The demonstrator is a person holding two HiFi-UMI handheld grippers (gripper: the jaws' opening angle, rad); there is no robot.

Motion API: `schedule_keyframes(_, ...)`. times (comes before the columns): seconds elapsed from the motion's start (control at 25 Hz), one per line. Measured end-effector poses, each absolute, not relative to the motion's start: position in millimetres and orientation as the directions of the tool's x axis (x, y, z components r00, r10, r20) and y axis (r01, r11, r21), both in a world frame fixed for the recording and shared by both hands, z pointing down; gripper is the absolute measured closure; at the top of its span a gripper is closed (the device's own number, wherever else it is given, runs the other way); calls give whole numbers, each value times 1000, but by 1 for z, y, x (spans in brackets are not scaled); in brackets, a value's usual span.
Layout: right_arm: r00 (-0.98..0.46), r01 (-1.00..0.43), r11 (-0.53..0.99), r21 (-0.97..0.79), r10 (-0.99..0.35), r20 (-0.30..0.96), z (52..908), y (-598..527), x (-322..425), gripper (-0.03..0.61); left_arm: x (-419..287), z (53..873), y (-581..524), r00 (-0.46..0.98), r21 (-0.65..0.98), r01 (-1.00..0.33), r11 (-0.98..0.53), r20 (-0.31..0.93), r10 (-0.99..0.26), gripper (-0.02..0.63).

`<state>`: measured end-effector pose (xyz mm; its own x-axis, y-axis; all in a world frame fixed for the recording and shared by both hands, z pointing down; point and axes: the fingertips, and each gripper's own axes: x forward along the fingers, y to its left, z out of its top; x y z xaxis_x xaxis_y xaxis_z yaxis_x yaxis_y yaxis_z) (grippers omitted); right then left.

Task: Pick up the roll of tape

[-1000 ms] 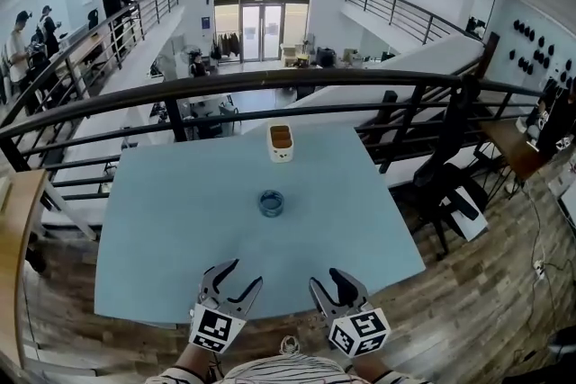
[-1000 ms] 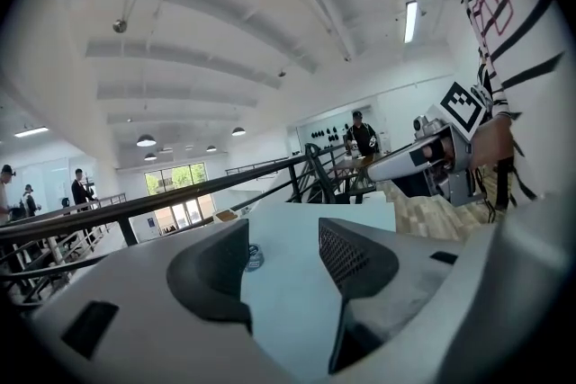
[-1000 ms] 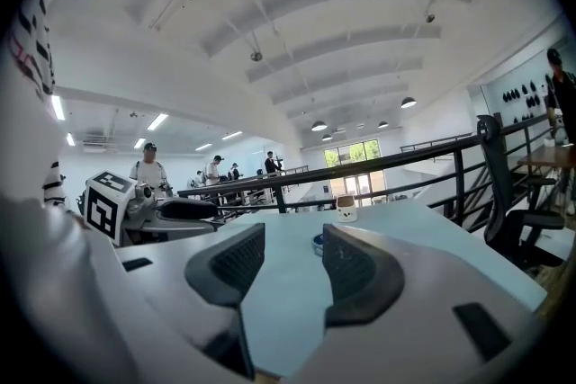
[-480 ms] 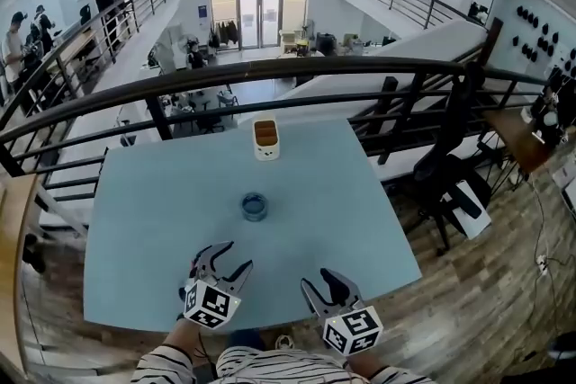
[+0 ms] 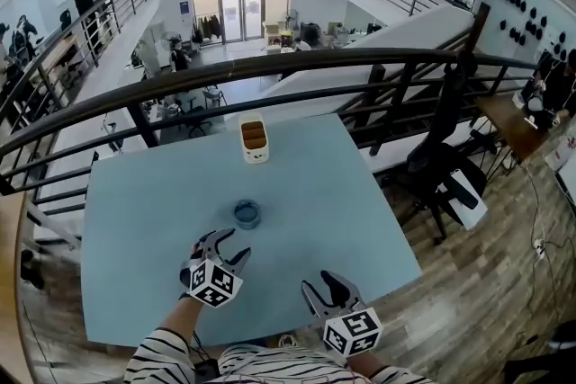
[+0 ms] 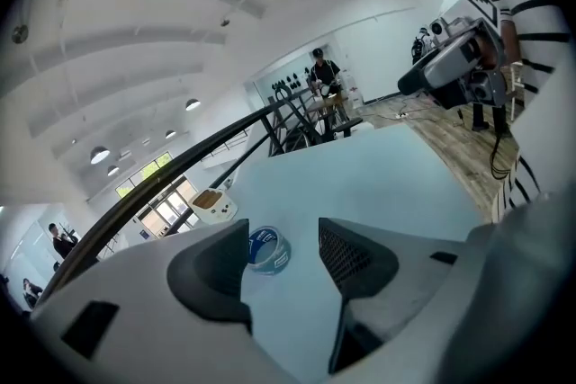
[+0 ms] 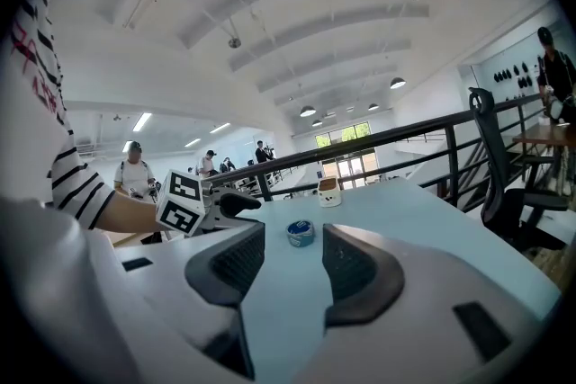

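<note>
A blue roll of tape (image 5: 247, 214) lies flat near the middle of the light blue table (image 5: 360, 220). My left gripper (image 5: 224, 247) is open a short way in front of the roll, its jaws pointed at it. In the left gripper view the tape (image 6: 267, 250) shows through the gap of the left gripper (image 6: 283, 249), apart from both jaws. My right gripper (image 5: 325, 290) hangs open near the table's front edge, right of the left one. The right gripper view has the tape (image 7: 301, 233) farther off, past the right gripper (image 7: 293, 261).
A white cup-like holder with brown contents (image 5: 255, 140) stands at the table's far side, behind the tape. A dark railing (image 5: 297, 67) runs just beyond the table. Wooden floor (image 5: 486, 283) and a black chair (image 5: 441, 184) lie to the right.
My left gripper has moved forward over the table toward the tape and now sits close in front of it. The right gripper has stayed near the front edge.
</note>
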<state>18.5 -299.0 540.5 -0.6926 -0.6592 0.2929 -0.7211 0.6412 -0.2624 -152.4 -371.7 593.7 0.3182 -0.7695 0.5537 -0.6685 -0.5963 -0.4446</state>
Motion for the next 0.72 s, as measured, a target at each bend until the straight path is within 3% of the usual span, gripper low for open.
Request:
schedule_keyframes(0.4,-657,-754,599,-270,-679,328,549,-319,12,382,-159,626,-432,294,-490,-474,-731,695,-656,394)
schedule_keyframes(0.72,-618,-786,554,-274,-701,356,555,-327,18,382,-164,682,-452,228,-392,-298,-870,856,-464,394)
